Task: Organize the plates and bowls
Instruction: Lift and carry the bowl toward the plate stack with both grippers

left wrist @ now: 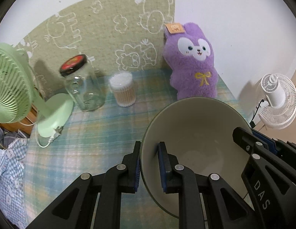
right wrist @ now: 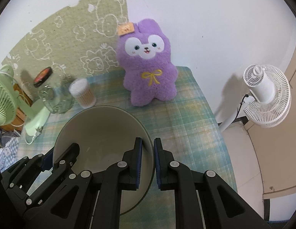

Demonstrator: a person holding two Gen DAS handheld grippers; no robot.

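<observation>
We see both grippers clamped on the same bowl (left wrist: 195, 133), one on each side of its rim. The left gripper (left wrist: 150, 164) has its jaws nearly closed, one finger outside the bowl's wall and the other inside, pinching the left rim between the blue pads. The right gripper (right wrist: 148, 161) grips the opposite rim the same way, jaws narrowed onto the wall with one finger in the bowl and one out. The bowl (right wrist: 102, 133), cream inside with a dark outer rim, sits tilted between the two grippers over the near part of the plaid tablecloth (left wrist: 102, 133); we cannot tell whether its base touches the cloth. Toward the cloth's far edge stand a purple plush toy (left wrist: 193, 63), a tub of cotton swabs (left wrist: 123, 89) and a glass jar (left wrist: 83, 87) with a dark lid. A green fan (left wrist: 12, 84) stands at the left edge, and a white fan (right wrist: 266, 97) beyond the right edge.
</observation>
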